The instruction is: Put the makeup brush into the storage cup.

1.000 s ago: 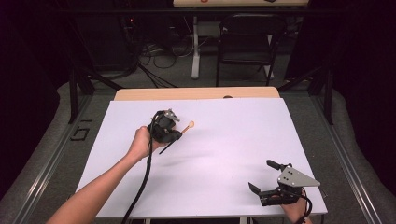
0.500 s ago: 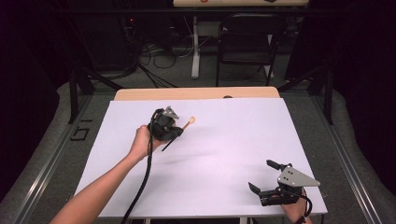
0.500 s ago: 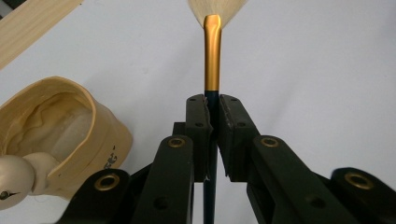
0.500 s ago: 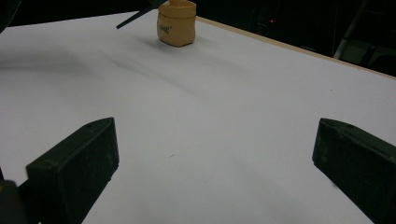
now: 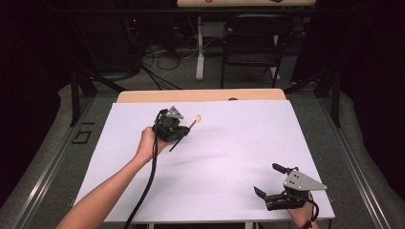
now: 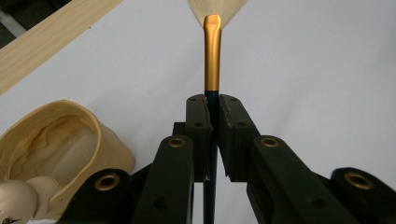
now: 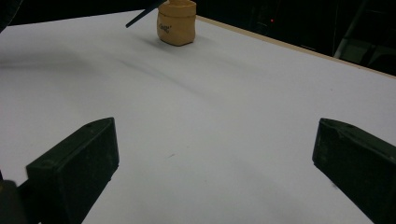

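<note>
My left gripper (image 6: pixel 212 105) is shut on a thin brush (image 6: pixel 212 56) with a dark handle, a gold ferrule and pale bristles. In the high view this gripper (image 5: pixel 177 130) is held above the white sheet, left of centre. The brush tip (image 5: pixel 197 118) points to the far right and the handle end slants down toward the near side. A tan cloth pouch (image 6: pixel 60 140) with its mouth open sits just below and left of the jaws. It also stands far off as the pouch (image 7: pixel 176 23). My right gripper (image 5: pixel 265 178) rests open at the near right corner, nothing between its jaws.
A white sheet (image 5: pixel 229 157) covers the table, and a strip of bare wood (image 5: pixel 200 95) runs along the far edge. A black chair (image 5: pixel 253 38) and cables stand on the floor beyond. Metal rails flank the table on both sides.
The brush tip in my left gripper has swung slightly toward the far edge. The hand itself and the right gripper have stayed where they were.
</note>
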`<state>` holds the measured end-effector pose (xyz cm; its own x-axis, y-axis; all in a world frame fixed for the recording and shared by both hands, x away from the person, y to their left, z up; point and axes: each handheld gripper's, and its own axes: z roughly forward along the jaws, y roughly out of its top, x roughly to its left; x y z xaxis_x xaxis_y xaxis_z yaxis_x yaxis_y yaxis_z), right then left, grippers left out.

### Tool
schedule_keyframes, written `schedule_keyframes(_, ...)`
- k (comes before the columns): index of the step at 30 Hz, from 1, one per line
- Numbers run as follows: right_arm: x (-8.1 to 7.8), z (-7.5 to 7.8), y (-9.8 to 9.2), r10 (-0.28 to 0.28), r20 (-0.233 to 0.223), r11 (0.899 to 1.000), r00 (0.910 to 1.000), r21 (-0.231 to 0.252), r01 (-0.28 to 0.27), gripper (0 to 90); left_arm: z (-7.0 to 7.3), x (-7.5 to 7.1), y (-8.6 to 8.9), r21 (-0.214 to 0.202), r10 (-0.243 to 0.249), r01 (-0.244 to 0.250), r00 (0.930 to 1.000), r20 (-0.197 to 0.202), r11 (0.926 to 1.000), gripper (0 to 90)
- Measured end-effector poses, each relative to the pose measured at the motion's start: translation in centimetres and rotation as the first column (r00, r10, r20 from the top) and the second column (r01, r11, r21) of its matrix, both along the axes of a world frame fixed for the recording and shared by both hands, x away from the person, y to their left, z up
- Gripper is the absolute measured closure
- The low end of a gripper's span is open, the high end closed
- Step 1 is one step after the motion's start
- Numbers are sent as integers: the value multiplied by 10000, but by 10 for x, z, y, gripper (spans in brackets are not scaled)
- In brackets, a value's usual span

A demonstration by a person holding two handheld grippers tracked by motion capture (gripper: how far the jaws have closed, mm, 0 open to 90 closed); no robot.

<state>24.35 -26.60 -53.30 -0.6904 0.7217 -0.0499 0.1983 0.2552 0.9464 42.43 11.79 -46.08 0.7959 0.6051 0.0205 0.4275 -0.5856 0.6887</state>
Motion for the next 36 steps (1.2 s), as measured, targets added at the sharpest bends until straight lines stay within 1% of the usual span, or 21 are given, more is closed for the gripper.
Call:
schedule_keyframes(5,0,0,-1,-47,36,10000,10000,84,47,0,0,1,0,-113,50,-47,9997,242,9999,832)
schedule_keyframes(9,0,0,-1,-44,-56,10000,10000,53,45,0,1,1,-1,-209,116,-107,9991,411,9997,832)
schedule_keyframes(10,0,0,-1,-45,4,10000,10000,72,45,0,2,1,-1,-221,121,-111,9989,456,9997,832)
schedule_keyframes(12,0,0,-1,-31,-54,10000,10000,42,31,0,3,1,-2,-311,121,-105,9986,515,9995,832)
schedule_keyframes(14,1,0,0,-61,-21,9999,10000,102,61,0,4,2,-3,-379,109,-87,9982,592,9992,832)
schedule_keyframes(15,0,1,-1,-44,-53,10000,10000,40,44,0,4,2,-3,-373,108,-84,9980,630,9993,832)
schedule_keyframes(16,0,0,-1,-60,14,10000,10000,78,60,0,3,2,-3,-422,127,-98,9976,678,9991,832)
schedule_keyframes(17,0,1,-1,-55,8,10000,10000,17,55,0,3,2,-4,-478,172,-138,9973,717,9988,832)
schedule_keyframes(19,-1,1,-1,-84,77,9999,9999,100,83,0,2,2,-5,-603,213,-167,9969,757,9980,832)
schedule_keyframes(21,0,1,-1,-64,14,9999,10000,92,64,0,3,2,-5,-580,192,-142,9961,857,9982,832)
schedule_keyframes(22,0,1,-1,-57,-11,10000,10000,30,57,0,3,3,-5,-653,191,-133,9959,883,9978,832)
schedule_keyframes(26,0,1,-1,-54,13,10000,10000,23,53,0,3,4,-3,-841,334,-242,9934,1100,9962,833)
schedule_keyframes(27,-1,1,0,-56,14,10000,10000,38,56,0,3,4,-3,-946,406,-295,9922,1181,9951,832)
schedule_keyframes(28,-1,1,0,-60,16,9999,10000,99,60,0,3,4,-3,-946,406,-295,9922,1181,9951,832)
schedule_keyframes(29,0,1,-1,-59,18,10000,10000,36,59,0,4,4,-1,-1030,475,-349,9913,1227,9941,832)
schedule_keyframes(30,0,1,0,-73,15,9999,10000,74,73,0,4,4,-1,-1030,475,-349,9913,1227,9941,832)
schedule_keyframes(31,0,0,0,-67,19,9999,10000,76,66,0,4,5,-1,-1068,485,-344,9900,1324,9937,832)
schedule_keyframes(32,0,0,0,-60,12,10000,10000,76,60,0,4,5,-1,-1163,520,-364,9896,1343,9926,832)
schedule_keyframes(33,0,1,0,-43,14,10000,10000,6,43,0,4,5,0,-1165,555,-398,9893,1350,9924,832)
schedule_keyframes(36,0,0,-1,-83,34,10000,10000,33,83,0,4,7,1,-1271,641,-465,9884,1377,9908,832)
